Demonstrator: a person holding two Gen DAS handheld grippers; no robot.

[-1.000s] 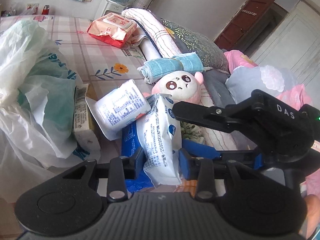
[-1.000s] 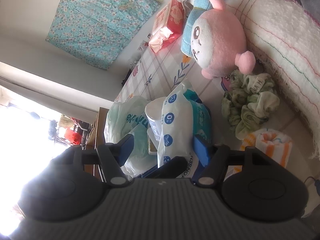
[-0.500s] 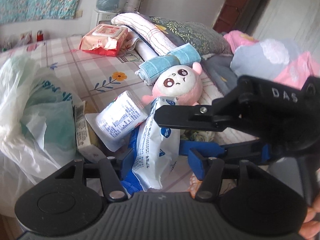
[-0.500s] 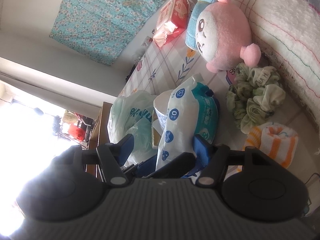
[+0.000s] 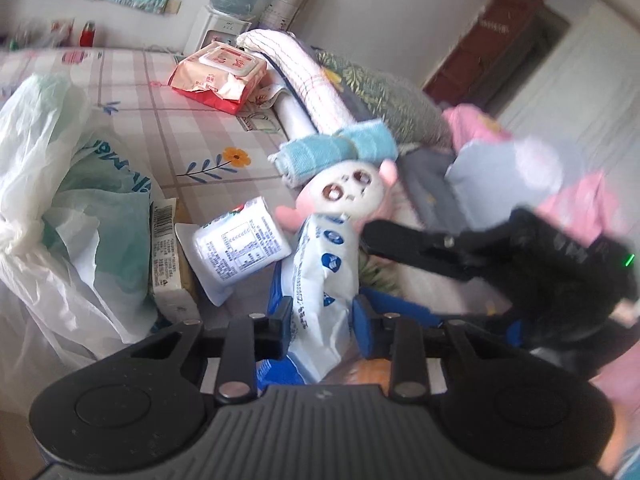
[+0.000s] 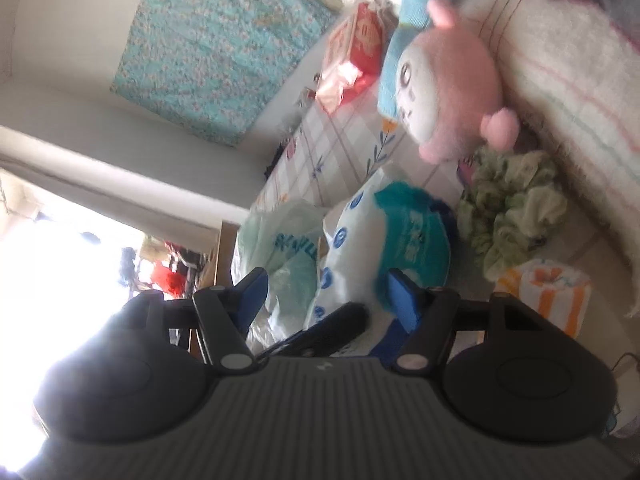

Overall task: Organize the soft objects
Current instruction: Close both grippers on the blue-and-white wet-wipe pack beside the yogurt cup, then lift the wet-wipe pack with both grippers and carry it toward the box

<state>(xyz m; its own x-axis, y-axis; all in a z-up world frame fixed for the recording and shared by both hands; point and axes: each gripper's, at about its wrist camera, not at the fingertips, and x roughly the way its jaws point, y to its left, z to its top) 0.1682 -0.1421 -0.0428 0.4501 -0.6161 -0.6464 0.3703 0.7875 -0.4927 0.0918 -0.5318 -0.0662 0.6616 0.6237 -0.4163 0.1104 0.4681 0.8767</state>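
Note:
A white and blue tissue pack (image 5: 324, 280) stands on end on the checked bedsheet (image 5: 160, 120). My left gripper (image 5: 322, 320) has it between its blue pads; the jaws are closing and both pads press its sides. In the right wrist view the same pack (image 6: 360, 248) shows a teal face and sits between the fingers of my right gripper (image 6: 326, 292). That gripper's right pad touches it; the left pad stands apart. A pink plush toy (image 5: 348, 196) lies just behind the pack.
A crumpled plastic bag (image 5: 60, 184), a boxed tissue pack (image 5: 166, 256) and a white roll pack (image 5: 240, 248) lie left. A blue rolled towel (image 5: 340, 148), a red wipes pack (image 5: 218, 76) and folded bedding (image 5: 304, 80) lie behind. Green scrunched cloth (image 6: 512, 208) and an orange striped roll (image 6: 544, 292) lie right.
The left jaws spread wider half a second ago and have now narrowed onto the pack. The pack has turned, showing its teal face to the right wrist camera.

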